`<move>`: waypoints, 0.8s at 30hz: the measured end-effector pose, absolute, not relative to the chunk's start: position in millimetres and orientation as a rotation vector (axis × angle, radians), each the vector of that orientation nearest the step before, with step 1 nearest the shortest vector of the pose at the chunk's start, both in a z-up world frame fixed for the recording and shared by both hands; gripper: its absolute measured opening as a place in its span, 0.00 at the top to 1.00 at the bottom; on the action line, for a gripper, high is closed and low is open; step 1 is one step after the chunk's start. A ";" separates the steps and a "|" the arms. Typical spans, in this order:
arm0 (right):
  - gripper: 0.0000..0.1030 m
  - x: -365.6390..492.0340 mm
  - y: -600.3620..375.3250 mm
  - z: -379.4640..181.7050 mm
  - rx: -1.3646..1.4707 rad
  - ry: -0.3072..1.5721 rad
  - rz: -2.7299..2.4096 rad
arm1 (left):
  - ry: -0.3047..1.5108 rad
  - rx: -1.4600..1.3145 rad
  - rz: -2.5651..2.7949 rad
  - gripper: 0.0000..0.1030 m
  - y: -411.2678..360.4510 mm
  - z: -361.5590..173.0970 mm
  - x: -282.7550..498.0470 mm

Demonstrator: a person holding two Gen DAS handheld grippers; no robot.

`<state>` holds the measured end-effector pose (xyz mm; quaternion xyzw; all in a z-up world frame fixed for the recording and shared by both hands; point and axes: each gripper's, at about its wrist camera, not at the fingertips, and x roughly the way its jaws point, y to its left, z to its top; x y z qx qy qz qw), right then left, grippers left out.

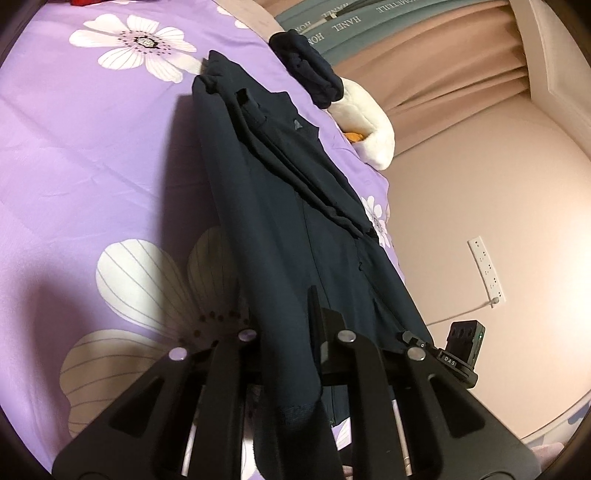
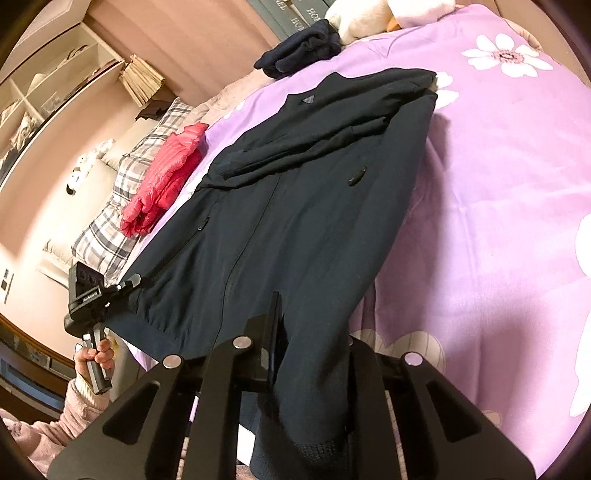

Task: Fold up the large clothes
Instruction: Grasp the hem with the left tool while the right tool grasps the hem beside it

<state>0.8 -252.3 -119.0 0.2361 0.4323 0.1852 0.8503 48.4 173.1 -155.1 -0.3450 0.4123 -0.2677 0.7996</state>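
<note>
While clamped at the hem corners by left gripper (image 1: 291, 332) and right gripper (image 2: 310, 332), dark navy zip-front fabric jacket (image 2: 295, 206) on flowered purple bedspread (image 2: 498, 221) — long axis straight ahead, collar farthest, both equally near.

On my left wrist feed I can read "HANEL" on the grey-green fabric headboard band (image 1: 351, 22) behind the bed, printed upside down, with further lettering beside it too cut off to make out. The small black tracker block (image 1: 452, 360) clipped on the other tongs carries "DAS". On the right wrist feed the same band (image 2: 295, 18) shows only "HO".
</note>
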 end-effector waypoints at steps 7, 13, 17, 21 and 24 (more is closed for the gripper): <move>0.89 3.0 -254.8 -117.4 0.497 0.904 0.410 | 0.879 -0.724 -0.584 0.89 168.9 -149.2 46.0; 0.89 2.5 -260.2 -113.8 0.498 0.902 0.430 | 0.879 -0.723 -0.590 0.89 169.3 -146.2 45.8; 0.89 4.4 -263.8 -111.4 0.505 0.901 0.447 | 0.881 -0.729 -0.591 0.89 172.1 -146.4 47.0; 0.89 8.0 -267.6 -108.6 0.495 0.902 0.477 | 0.883 -0.730 -0.589 0.89 174.4 -145.9 44.5; 0.89 12.6 -269.6 -106.5 0.488 0.906 0.487 | 0.879 -0.732 -0.597 0.89 176.3 -145.3 44.0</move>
